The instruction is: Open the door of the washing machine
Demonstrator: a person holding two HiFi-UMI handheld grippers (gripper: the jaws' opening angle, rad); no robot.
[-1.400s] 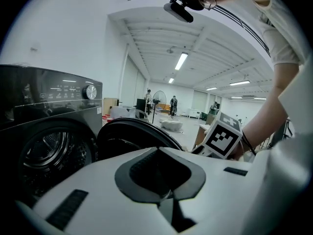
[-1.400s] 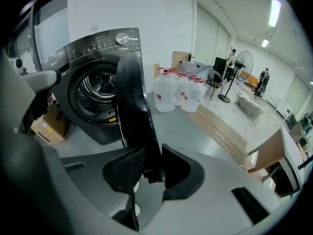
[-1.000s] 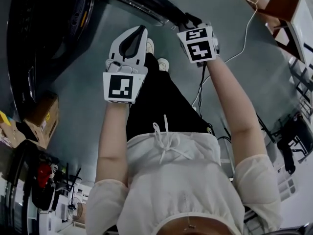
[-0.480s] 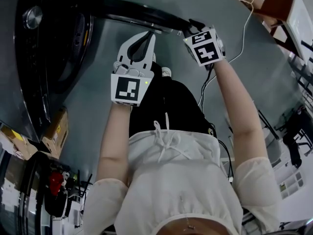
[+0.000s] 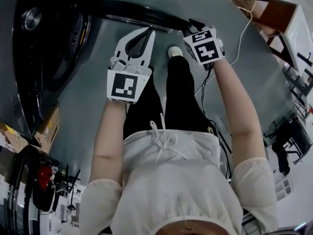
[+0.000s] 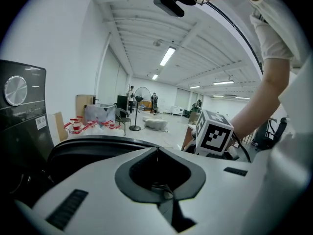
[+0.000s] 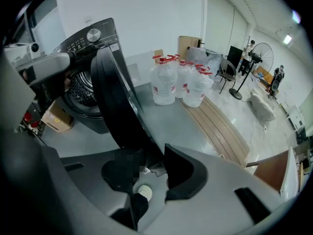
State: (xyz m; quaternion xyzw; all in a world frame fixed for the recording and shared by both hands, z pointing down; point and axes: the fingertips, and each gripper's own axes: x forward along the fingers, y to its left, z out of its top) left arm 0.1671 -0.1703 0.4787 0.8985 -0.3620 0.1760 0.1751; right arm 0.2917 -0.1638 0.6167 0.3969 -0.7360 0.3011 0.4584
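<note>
Washing machine (image 7: 88,43), a black front-loader, stands beyond the right gripper (image 7: 146,156), whose jaws clamp the rim of its round dark door (image 7: 115,102). Over the last second the door has followed that gripper outward, well clear of the opening, so the task looks nearly done. Left gripper (image 5: 148,32), closed on nothing, hangs alongside. Behind the door the steel drum (image 7: 80,89) shows no laundry.

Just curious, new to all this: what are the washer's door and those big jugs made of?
Door: probably dark glossy plastic, maybe glass inside; light glints along its rim. Jugs: likely clear plastic; see-through walls, red handles on top.
</note>
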